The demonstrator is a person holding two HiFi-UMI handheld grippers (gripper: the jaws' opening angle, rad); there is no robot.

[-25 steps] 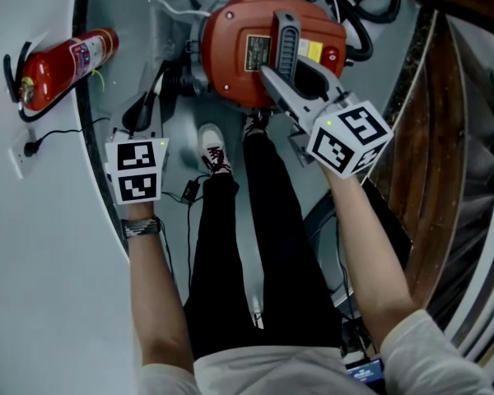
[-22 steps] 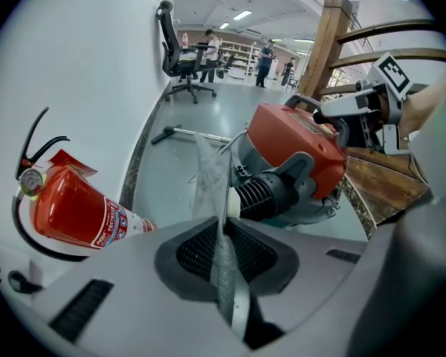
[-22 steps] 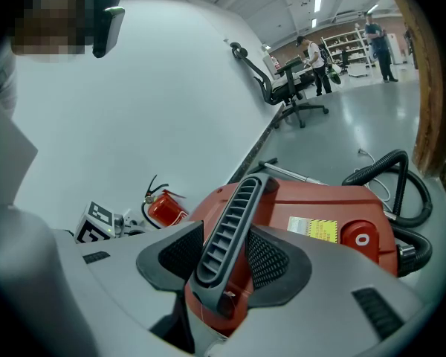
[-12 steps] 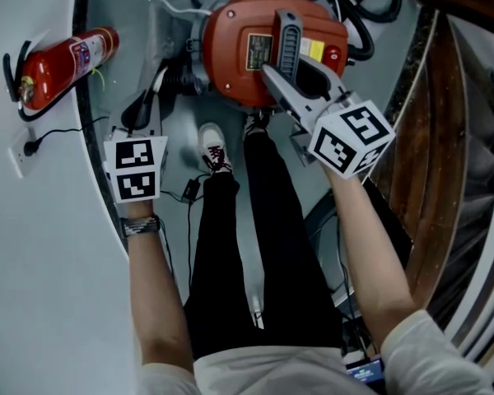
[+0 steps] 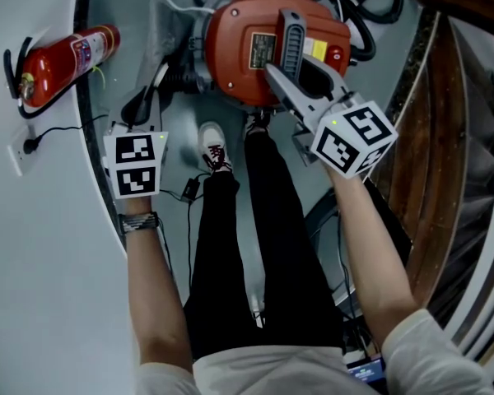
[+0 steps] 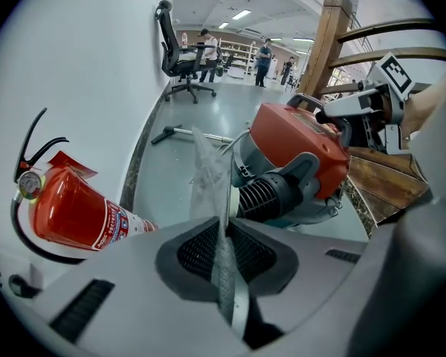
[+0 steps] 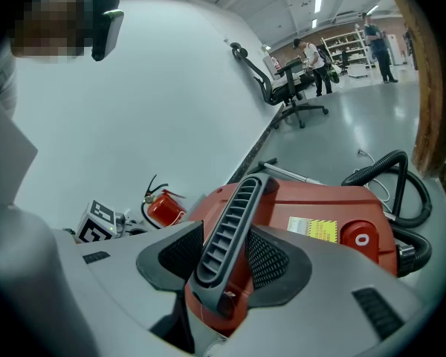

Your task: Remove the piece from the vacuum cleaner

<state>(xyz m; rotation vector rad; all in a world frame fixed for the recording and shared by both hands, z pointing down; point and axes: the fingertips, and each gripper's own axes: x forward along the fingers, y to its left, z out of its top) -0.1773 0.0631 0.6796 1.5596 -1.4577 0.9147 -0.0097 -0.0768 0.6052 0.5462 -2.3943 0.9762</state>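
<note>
The red vacuum cleaner point(image 5: 255, 56) stands on the floor ahead of my feet, and also shows in the left gripper view point(image 6: 301, 143). My right gripper point(image 5: 281, 76) is shut on its grey ribbed handle point(image 7: 234, 214), with a pad on each side. My left gripper point(image 5: 140, 115) is down to the left of the vacuum, beside its black ribbed outlet point(image 6: 271, 195). Its jaws have just been closing on a thin translucent plastic piece point(image 6: 208, 173), which stands up from between the pads point(image 6: 201, 251).
A red fire extinguisher point(image 5: 62, 60) leans by the wall at the left, with a wall socket point(image 5: 20, 151) below it. Black hose point(image 5: 366, 23) loops behind the vacuum. A wooden stair railing point(image 5: 445, 138) runs along the right. My shoes point(image 5: 214, 146) are close to the vacuum.
</note>
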